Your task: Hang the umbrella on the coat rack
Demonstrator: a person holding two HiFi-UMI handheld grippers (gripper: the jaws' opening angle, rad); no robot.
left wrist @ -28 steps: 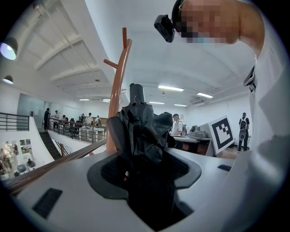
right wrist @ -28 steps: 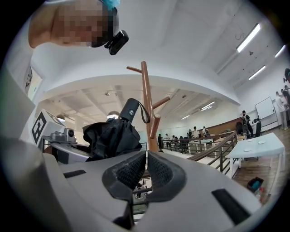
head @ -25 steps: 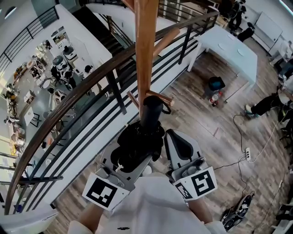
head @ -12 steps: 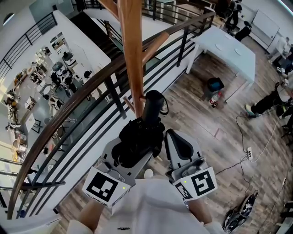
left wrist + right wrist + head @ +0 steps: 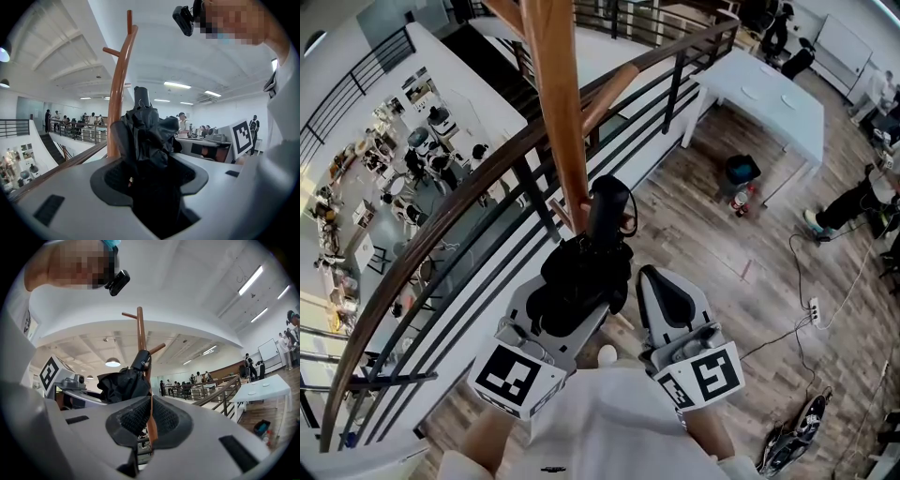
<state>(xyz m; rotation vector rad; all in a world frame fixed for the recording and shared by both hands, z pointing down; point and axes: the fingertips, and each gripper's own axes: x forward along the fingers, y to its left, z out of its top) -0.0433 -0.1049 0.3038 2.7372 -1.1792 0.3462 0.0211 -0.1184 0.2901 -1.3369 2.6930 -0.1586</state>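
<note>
A folded black umbrella (image 5: 579,279) stands upright in my left gripper (image 5: 574,298), which is shut on its bunched canopy. Its black handle (image 5: 607,208) points up and sits right against the wooden coat rack pole (image 5: 551,103), beside a short lower peg (image 5: 566,214); a longer peg (image 5: 614,86) branches off higher up. In the left gripper view the umbrella (image 5: 147,136) fills the jaws, with the coat rack (image 5: 117,93) behind. My right gripper (image 5: 664,292) is beside the umbrella, shut and holding nothing. The right gripper view shows the umbrella (image 5: 121,380) to its left and the pole (image 5: 140,333) ahead.
A dark railing with a wooden handrail (image 5: 478,173) runs just behind the rack, with a drop to a lower floor beyond. A white table (image 5: 769,94) stands at the right, a seated person (image 5: 853,206) farther right. Cables and a power strip (image 5: 813,309) lie on the wood floor.
The left gripper has carried the umbrella up and toward the pole, so the handle now sits against it by the lower peg. The right gripper has held its place.
</note>
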